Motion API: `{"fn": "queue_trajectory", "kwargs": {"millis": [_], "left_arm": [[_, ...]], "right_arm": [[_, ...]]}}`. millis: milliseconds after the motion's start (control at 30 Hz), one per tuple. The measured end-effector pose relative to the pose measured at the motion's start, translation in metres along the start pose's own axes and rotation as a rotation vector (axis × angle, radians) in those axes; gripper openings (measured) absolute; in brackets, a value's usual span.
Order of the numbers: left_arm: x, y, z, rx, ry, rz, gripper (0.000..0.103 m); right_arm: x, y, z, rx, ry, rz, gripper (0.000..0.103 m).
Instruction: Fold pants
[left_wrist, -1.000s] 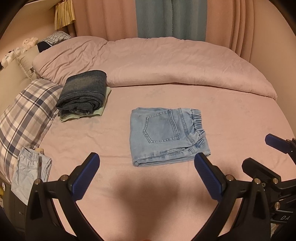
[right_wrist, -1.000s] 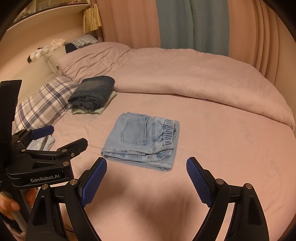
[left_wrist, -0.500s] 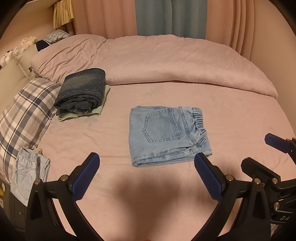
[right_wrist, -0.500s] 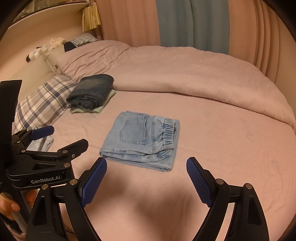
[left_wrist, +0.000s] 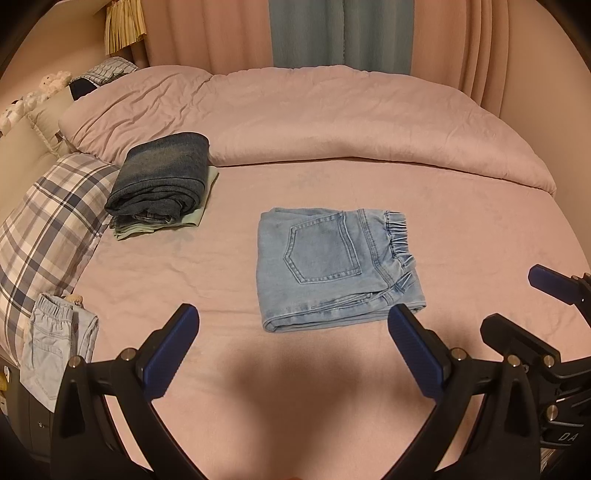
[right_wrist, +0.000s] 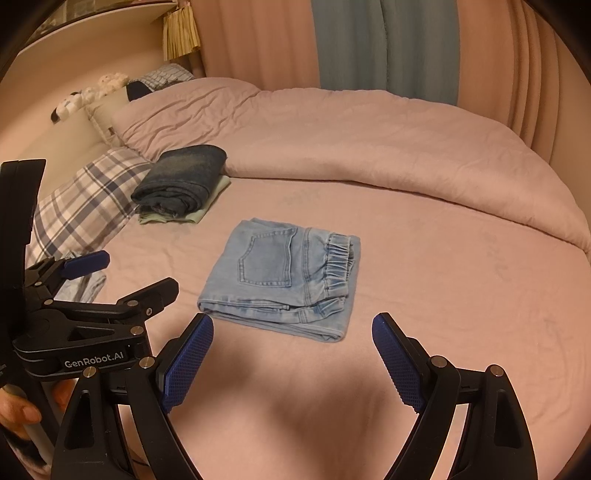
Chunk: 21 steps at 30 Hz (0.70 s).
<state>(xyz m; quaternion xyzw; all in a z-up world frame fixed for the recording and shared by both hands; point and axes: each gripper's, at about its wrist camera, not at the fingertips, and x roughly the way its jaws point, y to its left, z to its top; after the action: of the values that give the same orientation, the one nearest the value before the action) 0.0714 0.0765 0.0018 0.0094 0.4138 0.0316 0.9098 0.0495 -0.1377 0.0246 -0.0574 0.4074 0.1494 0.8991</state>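
Light blue denim pants (left_wrist: 332, 266) lie folded into a flat rectangle in the middle of the pink bed, back pocket up, elastic waistband to the right. They also show in the right wrist view (right_wrist: 284, 284). My left gripper (left_wrist: 293, 328) is open and empty, held above the sheet just in front of the pants. My right gripper (right_wrist: 291, 339) is open and empty, also just in front of them. The left gripper shows from the side in the right wrist view (right_wrist: 133, 273), the right gripper at the right edge of the left wrist view (left_wrist: 517, 302).
A folded stack of dark jeans on pale green cloth (left_wrist: 162, 188) lies at the back left. A plaid pillow (left_wrist: 40, 236) is on the left, with pale blue pants (left_wrist: 51, 347) at the bed's left edge. A rolled pink duvet (left_wrist: 332, 122) runs across the back.
Both grippers have drifted slightly; the pants and stack shift a little in view. Nothing was taken hold of or let go.
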Motion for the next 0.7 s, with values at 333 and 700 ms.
{"fn": "queue_trajectory", "kwargs": {"millis": [333,700], "left_arm": [[0.0008,0.0017,-0.0003,0.001,0.001,-0.003,0.102],[0.0011,0.0032,-0.0007,0.0,0.003,0.002,0.102]], "right_arm": [[0.0009,-0.0004,0.0001,0.001,0.001,0.0,0.088],[0.0014,-0.0004,-0.0001,0.001,0.002,0.0,0.088]]}}
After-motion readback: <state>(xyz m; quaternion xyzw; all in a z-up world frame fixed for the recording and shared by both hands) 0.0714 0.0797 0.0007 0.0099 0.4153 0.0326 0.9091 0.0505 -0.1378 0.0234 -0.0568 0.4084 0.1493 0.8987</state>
